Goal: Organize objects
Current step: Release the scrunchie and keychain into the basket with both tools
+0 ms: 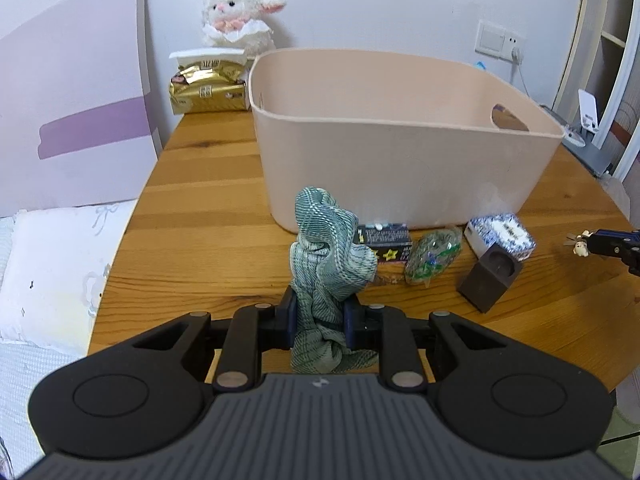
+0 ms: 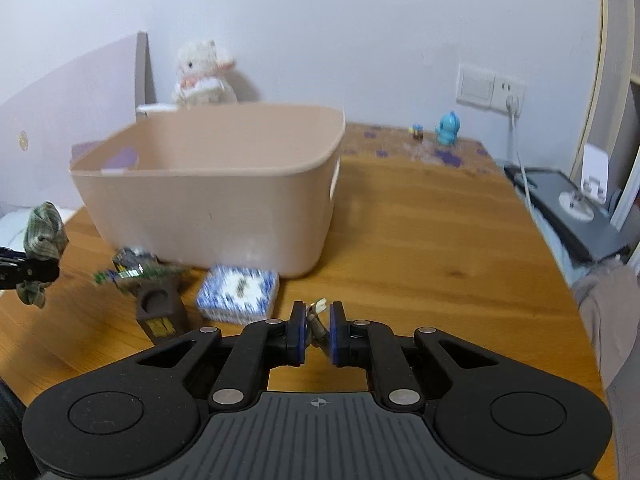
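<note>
My left gripper (image 1: 320, 310) is shut on a green checked cloth (image 1: 328, 252) and holds it above the table in front of the pink bin (image 1: 400, 152). The cloth also shows in the right wrist view (image 2: 43, 236). My right gripper (image 2: 317, 320) is shut on a small keychain charm (image 2: 316, 322), which also shows in the left wrist view (image 1: 580, 245). On the table by the bin's front wall lie a black starred box (image 1: 386, 242), a green clear packet (image 1: 432, 256), a blue-white patterned box (image 1: 502, 236) and a dark wooden block (image 1: 490, 278).
A gold tissue pack (image 1: 208, 88) and a plush sheep (image 1: 240, 12) stand at the back left. A blue figurine (image 2: 448, 128) stands near the wall socket (image 2: 490, 86). A bed with a white pillow (image 1: 52, 272) borders the table's left edge. A grey device (image 2: 576, 208) lies right.
</note>
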The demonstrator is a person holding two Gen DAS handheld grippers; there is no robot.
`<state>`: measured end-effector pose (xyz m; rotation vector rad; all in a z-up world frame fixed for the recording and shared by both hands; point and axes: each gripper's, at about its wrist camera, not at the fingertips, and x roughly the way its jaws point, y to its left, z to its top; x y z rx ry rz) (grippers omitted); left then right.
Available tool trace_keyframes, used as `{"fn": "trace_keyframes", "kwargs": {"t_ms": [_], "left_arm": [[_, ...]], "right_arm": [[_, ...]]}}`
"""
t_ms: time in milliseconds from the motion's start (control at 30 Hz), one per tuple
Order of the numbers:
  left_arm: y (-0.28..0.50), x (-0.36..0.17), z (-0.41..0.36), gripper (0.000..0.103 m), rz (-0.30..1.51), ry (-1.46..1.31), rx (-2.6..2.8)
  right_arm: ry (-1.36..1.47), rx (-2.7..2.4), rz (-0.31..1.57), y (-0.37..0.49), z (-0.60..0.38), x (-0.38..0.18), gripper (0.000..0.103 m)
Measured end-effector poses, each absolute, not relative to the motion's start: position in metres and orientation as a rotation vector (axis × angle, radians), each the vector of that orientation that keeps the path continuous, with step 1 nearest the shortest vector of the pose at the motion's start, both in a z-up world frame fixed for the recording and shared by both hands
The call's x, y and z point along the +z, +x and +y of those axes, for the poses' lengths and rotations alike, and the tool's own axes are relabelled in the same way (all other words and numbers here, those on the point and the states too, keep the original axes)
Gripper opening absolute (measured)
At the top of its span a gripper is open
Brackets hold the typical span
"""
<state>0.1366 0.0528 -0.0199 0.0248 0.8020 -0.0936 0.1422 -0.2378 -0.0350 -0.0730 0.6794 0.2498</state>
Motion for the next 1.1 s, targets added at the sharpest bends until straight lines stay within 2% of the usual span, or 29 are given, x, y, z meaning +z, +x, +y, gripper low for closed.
{"fn": "trace_keyframes", "kwargs": {"t_ms": [300,600,767,1100], "left_arm": [[0.134,0.015,0.047,0.024,0.709,0.036,-0.116],[0.164,0.050,0.035,0.024,0.624,0.060,-0.134],[0.200,0.055,0.024,0.024,0.614,0.076,-0.137],[0.269,0.029,0.009,0.024,0.698,0.094,-0.143]], "right_arm": [[-0.075,0.280,0.533,0.139,-0.226,0.018,0.011],[-0.067,0.312,0.453,0.180,-0.207,0.046,0.011],[-0.074,0.324,0.465,0.215,-0.196,0.042,0.011],[-0.112,0.330,0.572,0.267,-0.175,0.003,0.011]]}}
